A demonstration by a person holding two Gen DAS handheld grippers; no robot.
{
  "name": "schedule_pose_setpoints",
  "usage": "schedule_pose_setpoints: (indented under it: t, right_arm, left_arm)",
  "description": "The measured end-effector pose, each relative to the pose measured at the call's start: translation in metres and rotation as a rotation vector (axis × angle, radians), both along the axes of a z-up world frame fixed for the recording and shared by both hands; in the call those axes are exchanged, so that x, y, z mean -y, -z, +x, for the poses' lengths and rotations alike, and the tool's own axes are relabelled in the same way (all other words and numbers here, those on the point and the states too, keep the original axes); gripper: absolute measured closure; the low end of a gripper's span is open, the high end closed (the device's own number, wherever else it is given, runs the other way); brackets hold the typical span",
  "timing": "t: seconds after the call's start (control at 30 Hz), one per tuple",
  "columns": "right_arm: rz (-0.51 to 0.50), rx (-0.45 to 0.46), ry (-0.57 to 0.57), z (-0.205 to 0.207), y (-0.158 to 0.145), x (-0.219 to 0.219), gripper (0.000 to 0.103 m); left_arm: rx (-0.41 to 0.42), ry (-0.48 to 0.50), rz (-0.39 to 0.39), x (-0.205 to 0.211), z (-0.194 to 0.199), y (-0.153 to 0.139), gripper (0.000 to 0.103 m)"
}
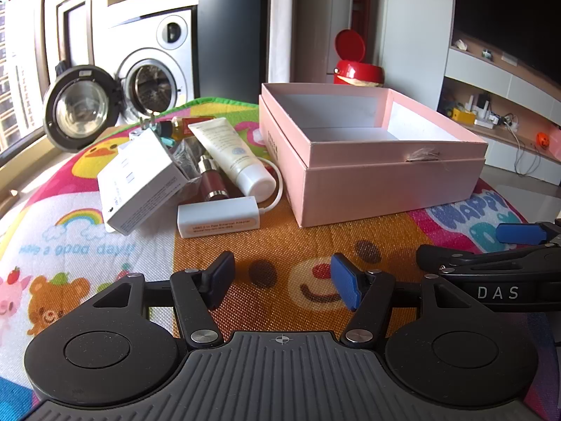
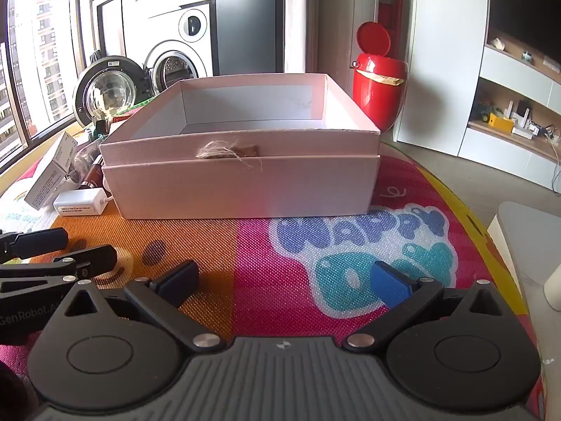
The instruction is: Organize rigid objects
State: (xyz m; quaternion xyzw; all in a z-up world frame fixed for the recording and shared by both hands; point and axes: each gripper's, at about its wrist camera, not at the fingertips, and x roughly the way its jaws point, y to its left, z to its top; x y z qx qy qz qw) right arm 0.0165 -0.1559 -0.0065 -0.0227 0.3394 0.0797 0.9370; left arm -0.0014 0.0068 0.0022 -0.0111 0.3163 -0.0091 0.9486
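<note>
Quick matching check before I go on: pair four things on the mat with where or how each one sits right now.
Things:
1. pink box
2. white adapter
3. cream tube
4. left hand-held gripper

States:
a. lies on its side, cap toward the camera
b. open, with nothing between its pads
c. lid off, nothing visible inside
d. flat on the mat, nearest item of the pile

Pairs: 1-c, 2-d, 3-a, 4-b
</note>
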Motion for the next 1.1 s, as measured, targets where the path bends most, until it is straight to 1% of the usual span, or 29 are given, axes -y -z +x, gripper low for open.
schedule_pose_setpoints:
  t: [0.73, 1.1]
  right_arm:
    - [0.0, 0.0, 0.0, 0.0002, 0.0006, 0.0002, 0.0]
    - [0.0, 0.0, 0.0, 0.0006, 0.0009, 0.0002, 0.0]
  left_arm:
    - [0.0, 0.0, 0.004, -0.0004, -0.0008, -0.0011, 0.036]
    - [-0.001, -0.001, 0.03, 0.0068, 0.0009, 0.0012, 0.036]
